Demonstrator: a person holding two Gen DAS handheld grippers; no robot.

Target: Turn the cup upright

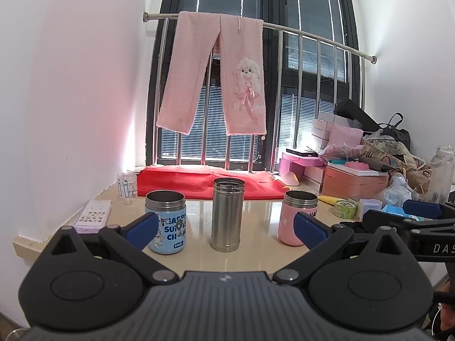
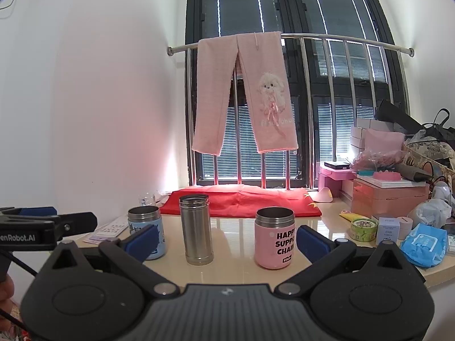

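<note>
Three cups stand upright, mouths up, on the beige table (image 1: pixel 256 258): a blue printed cup (image 1: pixel 166 223) at left, a tall steel cup (image 1: pixel 227 214) in the middle, a pink cup (image 1: pixel 297 217) at right. They also show in the right wrist view: blue cup (image 2: pixel 146 231), steel cup (image 2: pixel 197 228), pink cup (image 2: pixel 275 238). My left gripper (image 1: pixel 224 231) is open and empty, short of the cups. My right gripper (image 2: pixel 226 240) is open and empty, also short of them. The right gripper's body (image 1: pixel 421 227) shows at the right edge of the left wrist view.
A red cloth (image 1: pixel 204 182) lies behind the cups below a railing with hanging pink trousers (image 1: pixel 216 74). Boxes, bags and small items (image 1: pixel 369 176) crowd the table's right side. A glass (image 1: pixel 126 189) and sticker sheet (image 1: pixel 93 216) sit at left by the wall.
</note>
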